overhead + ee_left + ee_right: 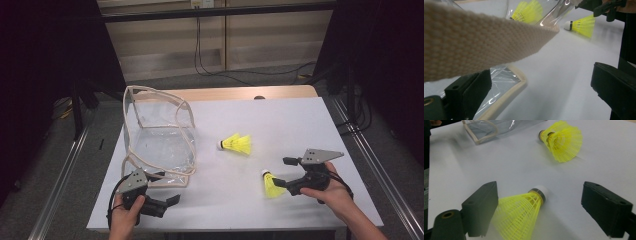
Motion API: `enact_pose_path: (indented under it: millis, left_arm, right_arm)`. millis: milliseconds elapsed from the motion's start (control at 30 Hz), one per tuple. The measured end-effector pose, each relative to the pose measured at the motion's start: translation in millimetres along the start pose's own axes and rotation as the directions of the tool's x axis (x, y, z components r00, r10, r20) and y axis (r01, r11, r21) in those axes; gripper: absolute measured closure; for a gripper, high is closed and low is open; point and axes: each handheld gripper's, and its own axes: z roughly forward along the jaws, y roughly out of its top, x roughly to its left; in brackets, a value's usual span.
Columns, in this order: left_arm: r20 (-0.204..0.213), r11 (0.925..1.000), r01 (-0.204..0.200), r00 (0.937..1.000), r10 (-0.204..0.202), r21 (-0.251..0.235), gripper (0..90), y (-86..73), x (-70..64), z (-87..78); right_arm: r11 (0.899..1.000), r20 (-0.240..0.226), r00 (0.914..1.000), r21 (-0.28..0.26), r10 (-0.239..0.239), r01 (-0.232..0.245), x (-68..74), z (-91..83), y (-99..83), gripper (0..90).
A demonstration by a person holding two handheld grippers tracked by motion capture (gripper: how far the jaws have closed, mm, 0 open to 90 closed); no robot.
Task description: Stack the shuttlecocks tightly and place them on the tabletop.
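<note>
Room: dark curtains are hanging at both sides, a pale wall panel and black cables are showing behind.
Counter [280, 125]: white top, carrying everything.
Clear bag [160, 145]: lying at the left, cream-trimmed, its strap [474, 47] crossing over the left tongs; contents hard to tell.
Far shuttlecock [237, 144]: resting mid-counter on its side.
Near shuttlecock [270, 184]: lying between the spread right tongs [280, 172].
Left tongs [167, 187]: spread, sitting by the bag's near corner.
</note>
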Motion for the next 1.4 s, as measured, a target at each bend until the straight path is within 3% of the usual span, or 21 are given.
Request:
enact_pose_path:
  millis: [433, 567, 633, 933, 1400]
  left_arm:
    - [0.0, 1.0, -0.001, 1.0, 0.001, 0.0, 3.3, -0.1, 0.0, 0.0]
    - [0.0, 1.0, -0.001, 1.0, 0.001, 0.0, 3.3, -0.1, -0.2, 0.0]
    - [-0.001, 1.0, -0.001, 1.0, 0.001, 0.001, 3.4, -0.1, -0.2, 0.0]
    - [-0.003, 1.0, -0.001, 1.0, 0.001, 0.002, 3.4, 0.0, -0.2, -0.1]
    - [-0.003, 1.0, -0.003, 1.0, 0.003, 0.003, 3.4, 0.1, -0.2, 0.0]
  right_arm:
    - [0.994, -0.053, 0.9939, 0.053, -0.097, 0.099, 11.1, 6.8, -3.1, 18.9]
    - [0.986, -0.049, 0.987, 0.066, -0.153, 0.156, 14.4, 9.4, -2.5, 37.2]
    - [0.986, -0.046, 0.9878, 0.063, -0.149, 0.152, 13.3, 9.6, -1.9, 49.0]
    - [0.992, -0.014, 0.992, 0.024, -0.125, 0.125, 7.2, 4.8, 3.5, 75.8]
    - [0.998, 0.025, 0.9974, 0.001, -0.068, 0.068, -4.4, 2.2, 7.4, 87.0]
